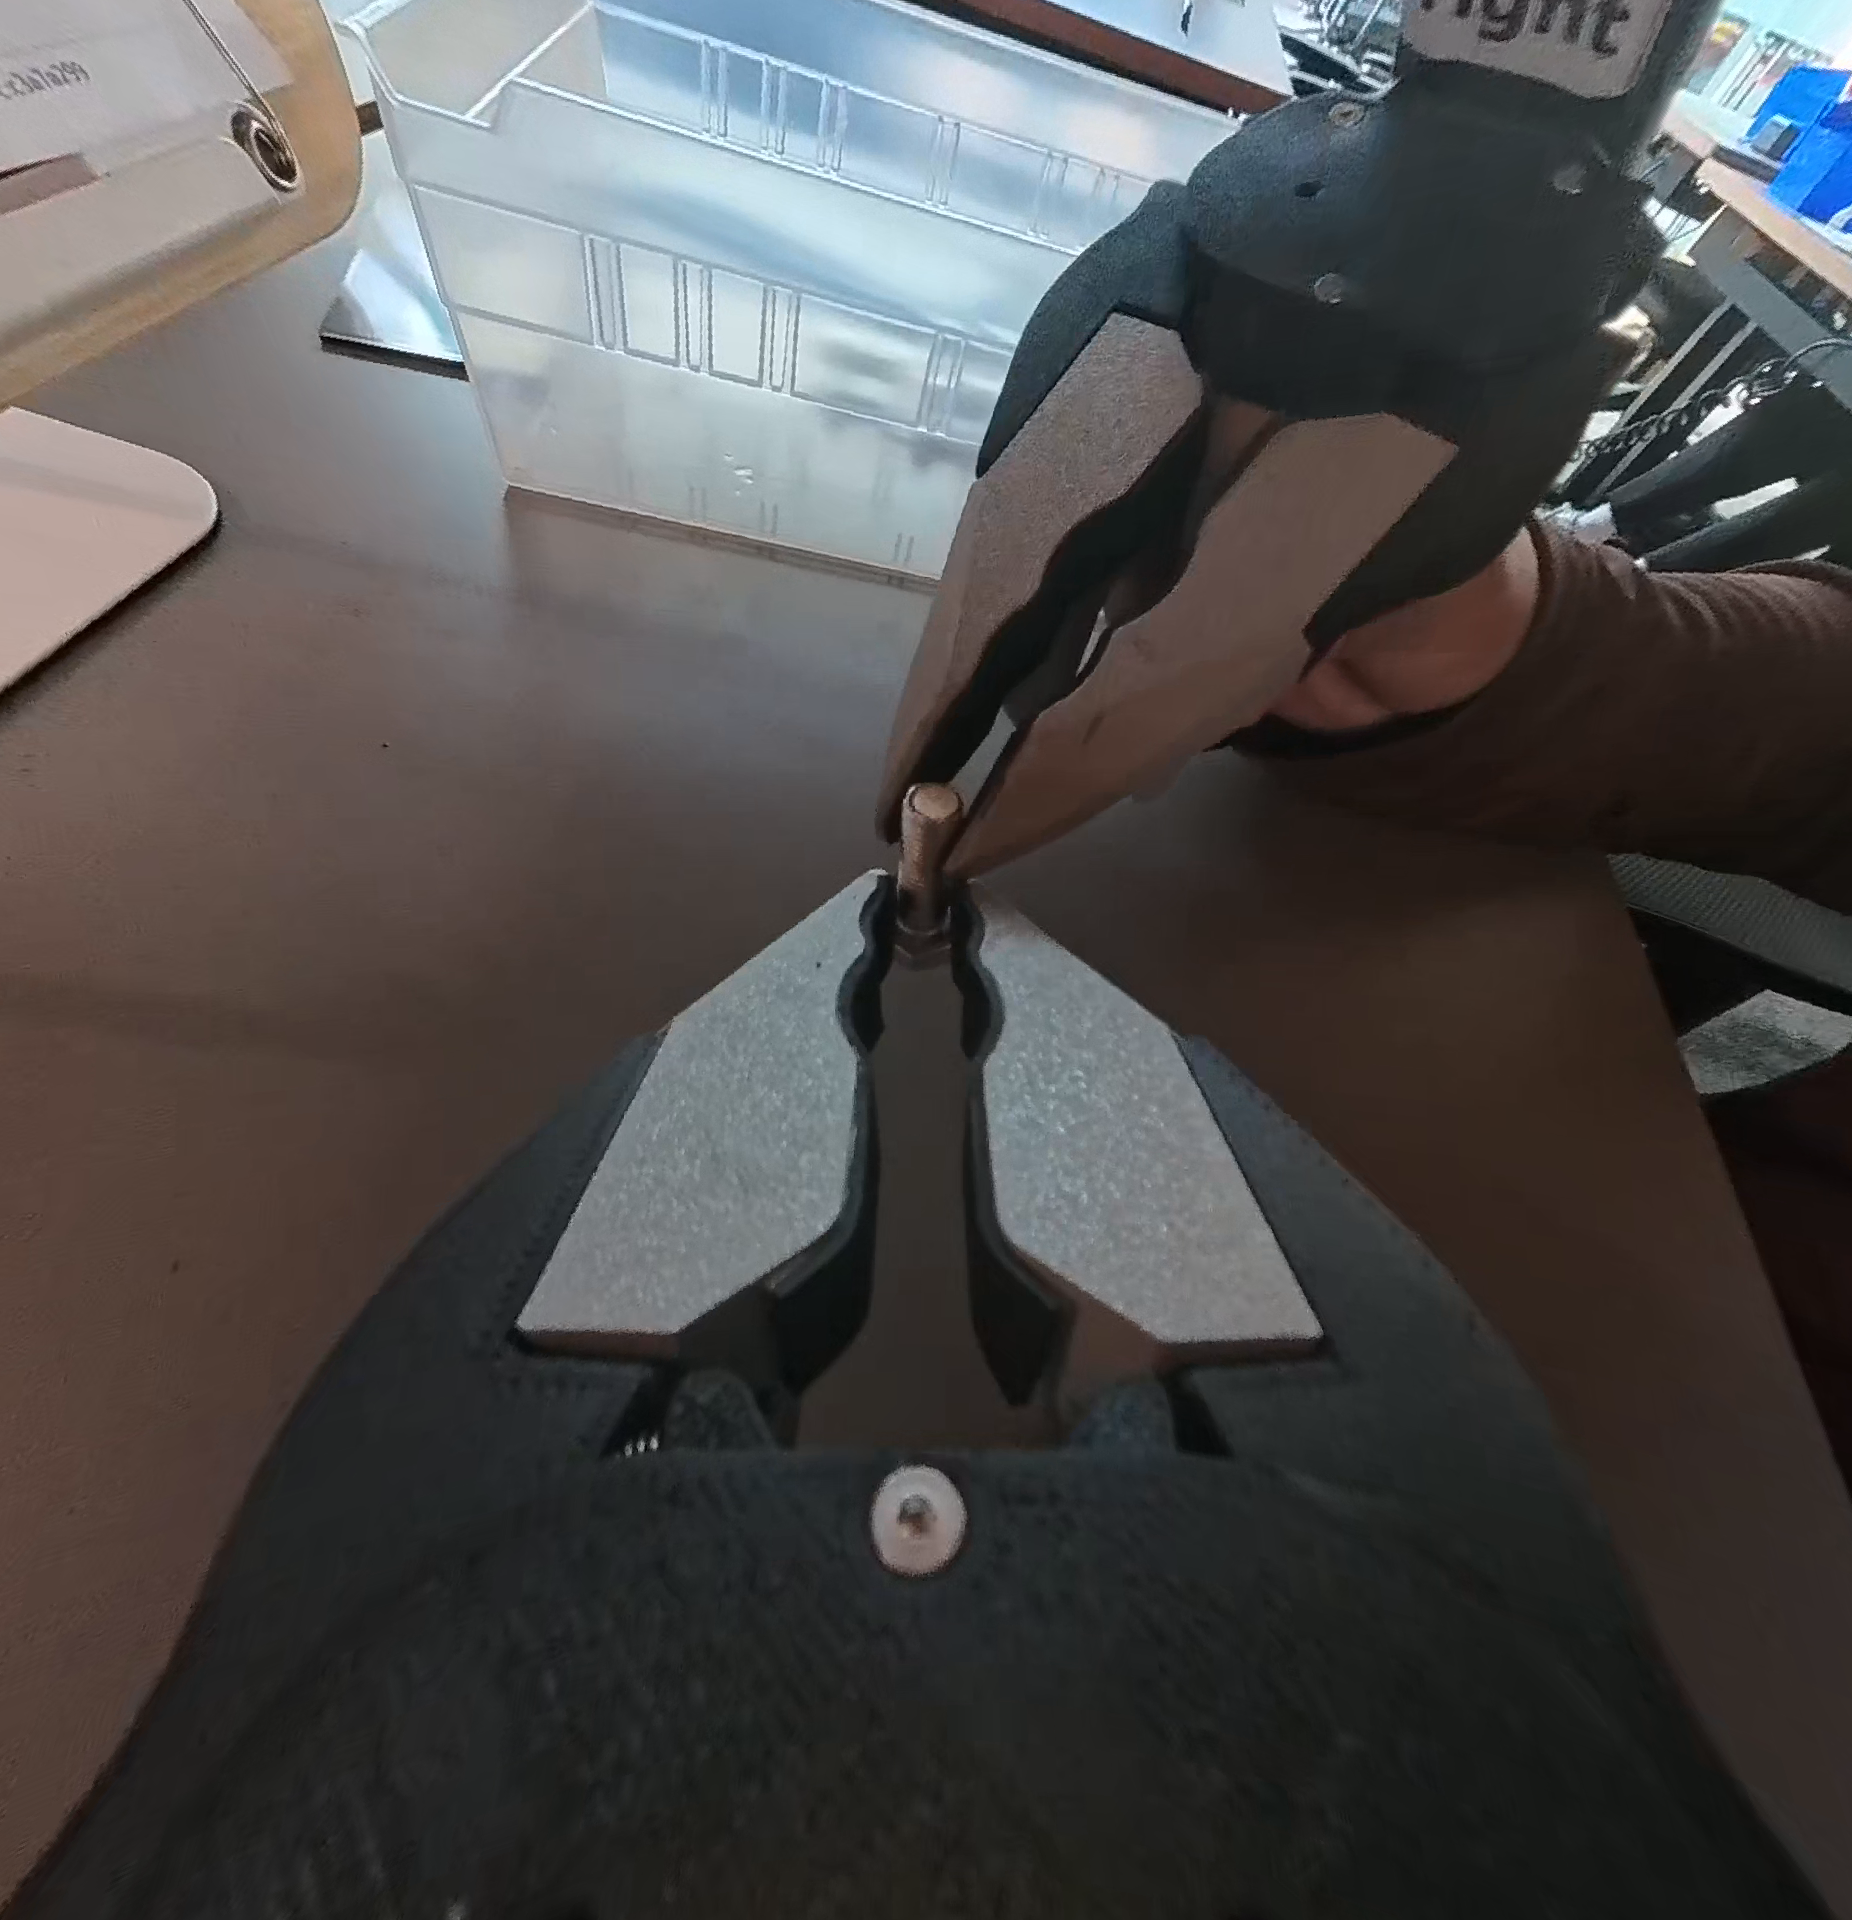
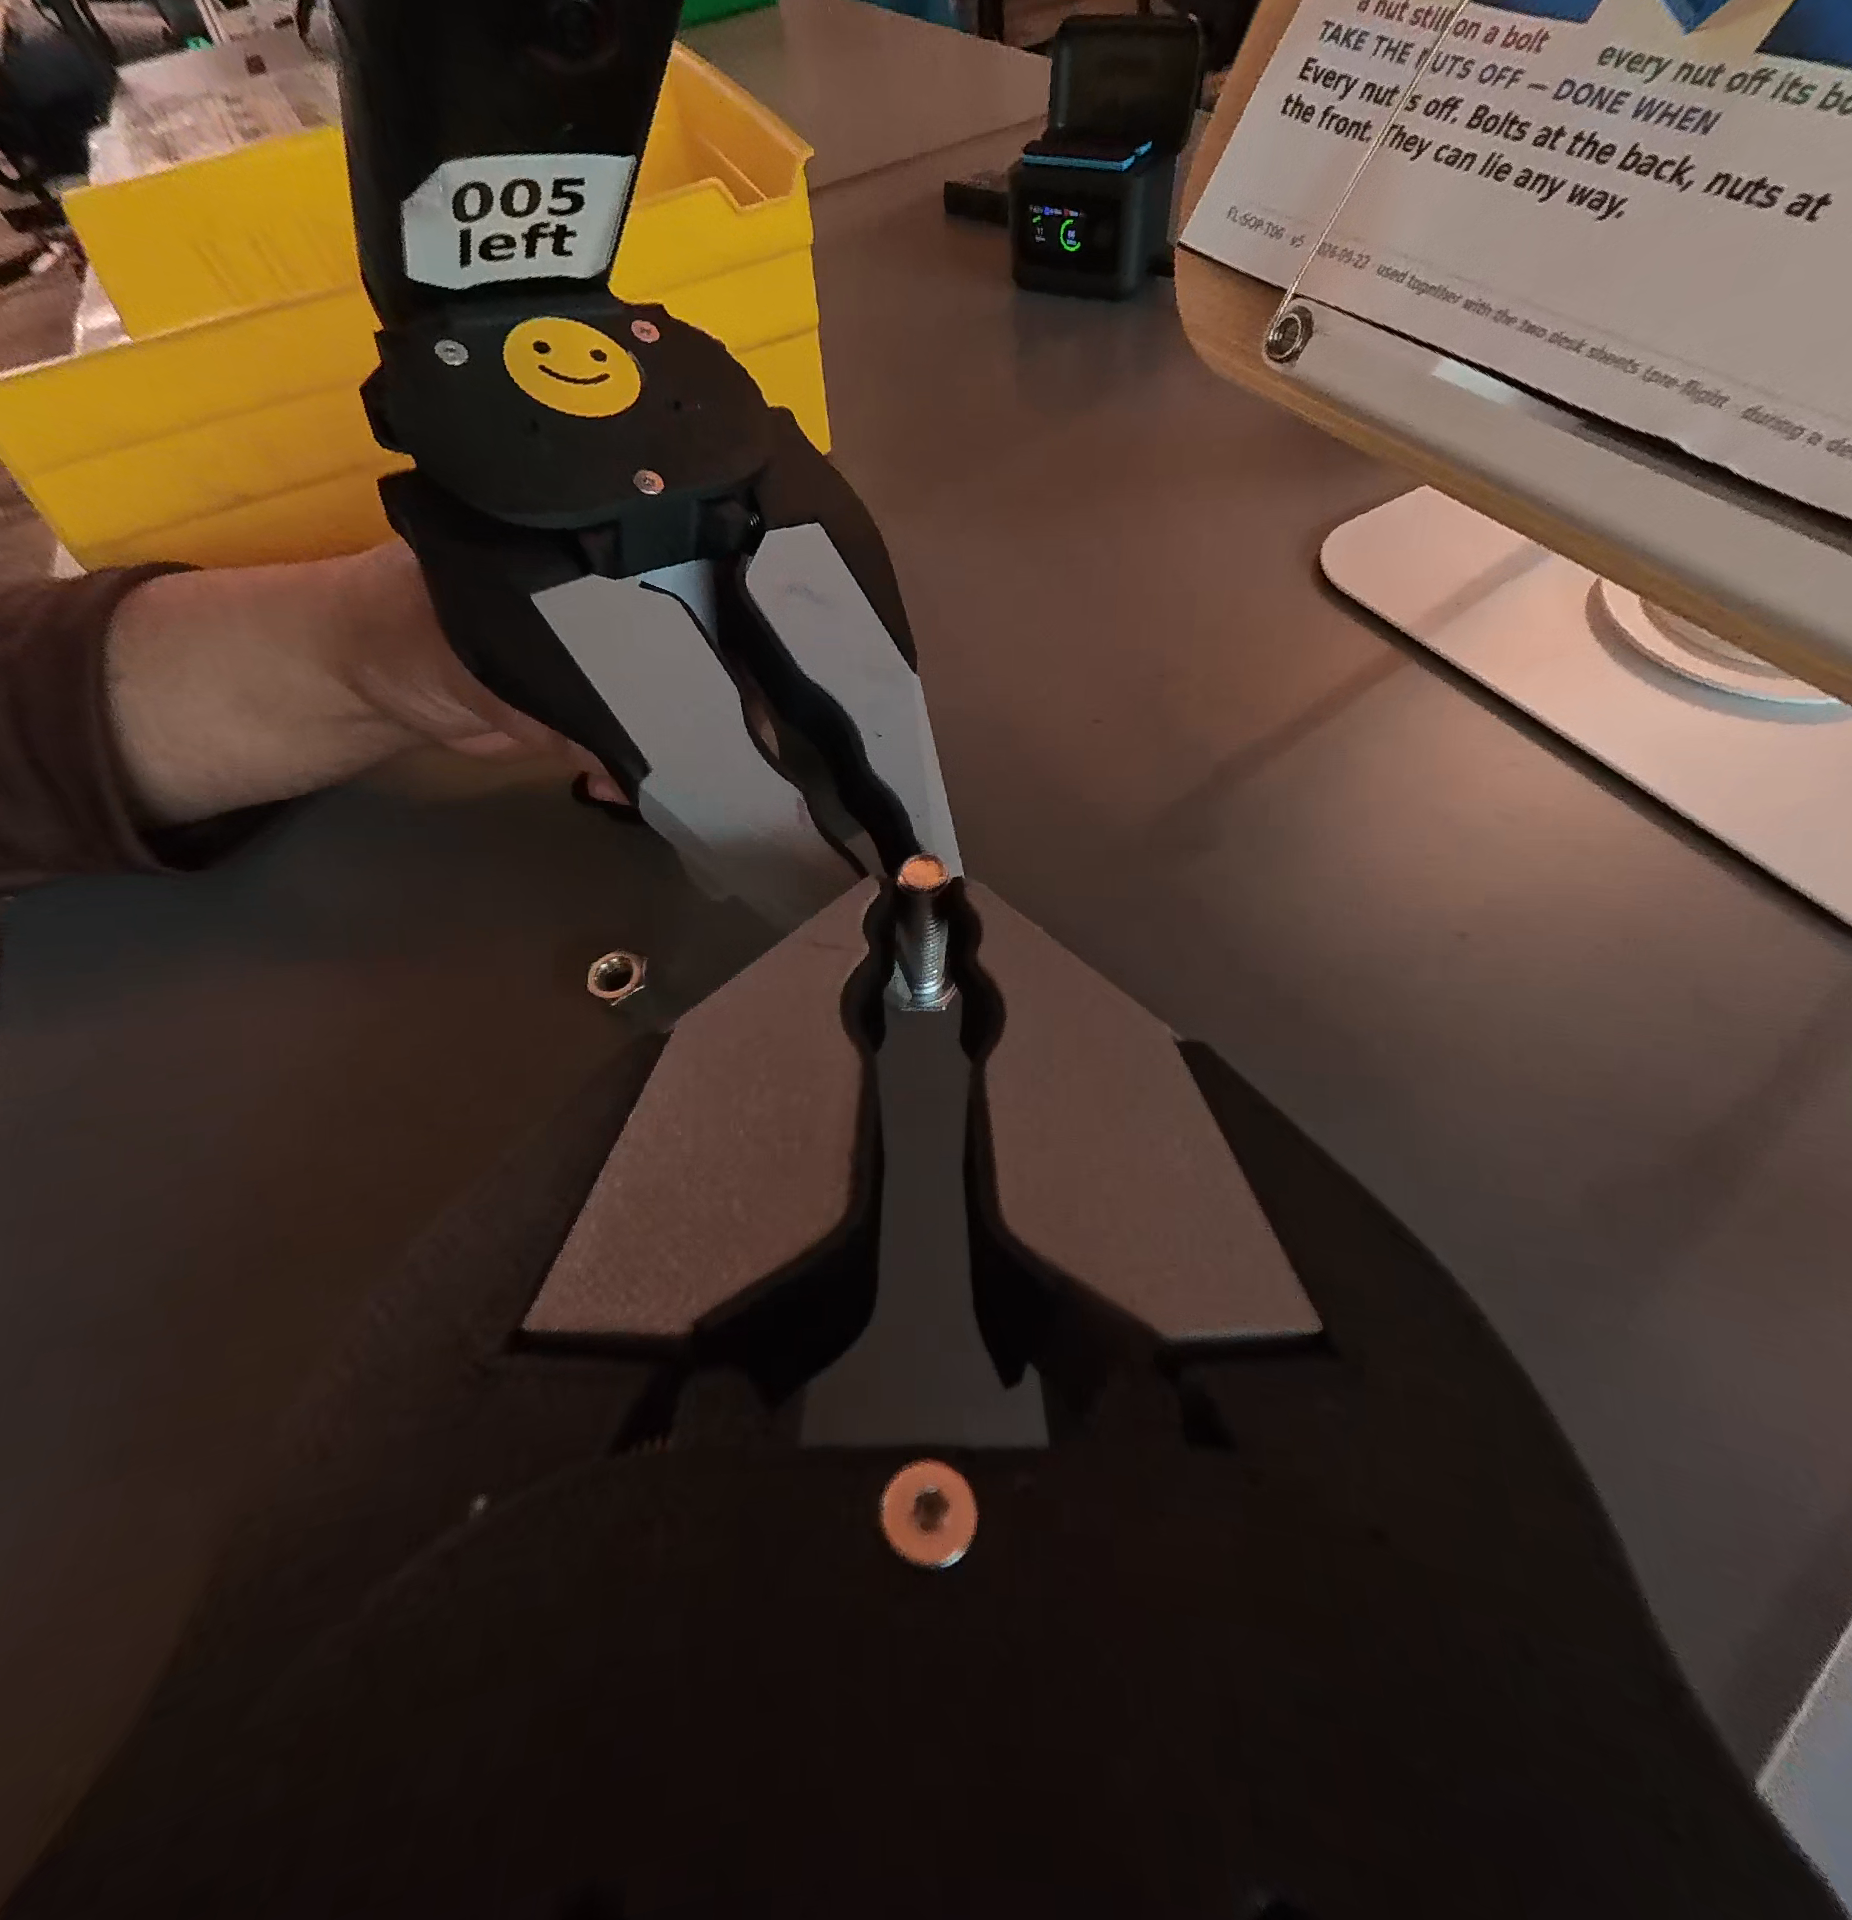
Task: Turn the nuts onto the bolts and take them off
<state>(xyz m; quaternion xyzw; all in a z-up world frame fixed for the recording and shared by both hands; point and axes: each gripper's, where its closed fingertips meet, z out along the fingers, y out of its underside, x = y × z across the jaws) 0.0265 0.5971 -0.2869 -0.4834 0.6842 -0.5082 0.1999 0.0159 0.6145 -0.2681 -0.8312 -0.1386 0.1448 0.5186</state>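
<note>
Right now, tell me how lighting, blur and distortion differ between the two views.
Left wrist view: daylight from behind, the clear bin bright, paper stand smeared, edges bowed by the wide lens. Right wrist view: dimmer and warmer, foreground fingers almost black, bolt and loose nut sharp.

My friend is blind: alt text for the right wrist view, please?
The right tool and the left tool both close on a threaded bolt over a dark table. A loose nut lies nearby; a yellow bin stands behind.
</note>
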